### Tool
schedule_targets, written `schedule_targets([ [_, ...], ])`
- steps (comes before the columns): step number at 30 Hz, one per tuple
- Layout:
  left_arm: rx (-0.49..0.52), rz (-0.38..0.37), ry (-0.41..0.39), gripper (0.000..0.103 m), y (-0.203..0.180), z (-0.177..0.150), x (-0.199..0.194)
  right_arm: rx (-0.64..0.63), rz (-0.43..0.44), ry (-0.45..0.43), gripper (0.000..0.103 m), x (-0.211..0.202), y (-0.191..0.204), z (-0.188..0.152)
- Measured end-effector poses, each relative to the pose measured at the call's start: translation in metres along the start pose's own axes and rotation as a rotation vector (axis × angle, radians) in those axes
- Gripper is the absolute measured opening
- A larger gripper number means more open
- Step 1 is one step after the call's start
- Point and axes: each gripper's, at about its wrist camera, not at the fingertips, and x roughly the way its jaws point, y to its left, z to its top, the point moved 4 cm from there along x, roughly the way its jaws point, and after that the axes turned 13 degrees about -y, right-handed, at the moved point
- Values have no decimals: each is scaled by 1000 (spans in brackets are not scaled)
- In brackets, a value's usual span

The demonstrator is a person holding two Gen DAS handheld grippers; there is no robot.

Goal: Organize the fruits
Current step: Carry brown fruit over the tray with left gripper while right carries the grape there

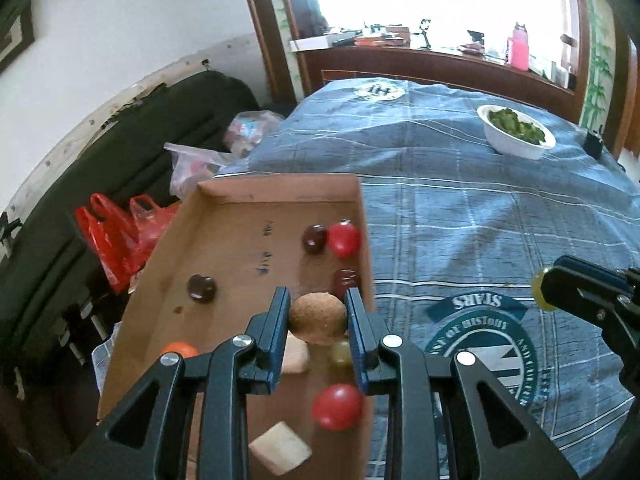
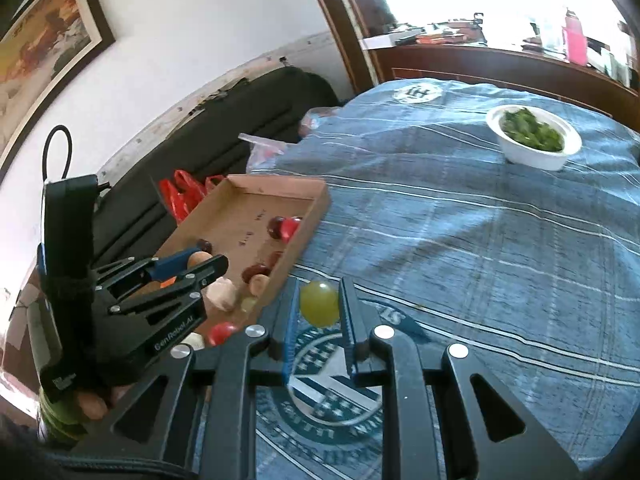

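Left gripper (image 1: 318,316) closed on a brown kiwi (image 1: 318,319), held above the cardboard tray (image 1: 224,248). In the tray: two red tomatoes (image 1: 344,239) (image 1: 337,406), one far right, one near; dark red fruits (image 1: 314,239) (image 1: 202,288) (image 1: 346,280); an orange fruit (image 1: 180,349) at near left; a pale green grape (image 1: 341,354) under the kiwi; two tan blocks (image 1: 280,448) (image 1: 297,357). Tray sits at the left edge of a blue plaid cloth (image 1: 460,216). White bowl (image 1: 516,134) of greens far right. Right gripper (image 1: 540,288) enters from the right, clamping a yellow-green grape (image 1: 538,287). Red plastic bags (image 1: 116,236) left of the tray.
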Motion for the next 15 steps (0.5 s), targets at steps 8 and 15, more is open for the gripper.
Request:
schedule_targets([
  [8,-26,40,-8,27,27,-2,0,-27,45,27,22,26,27,3],
  [15,-47,57,-3,27,45,-4,5,-46,66,38,22,40,44,5],
])
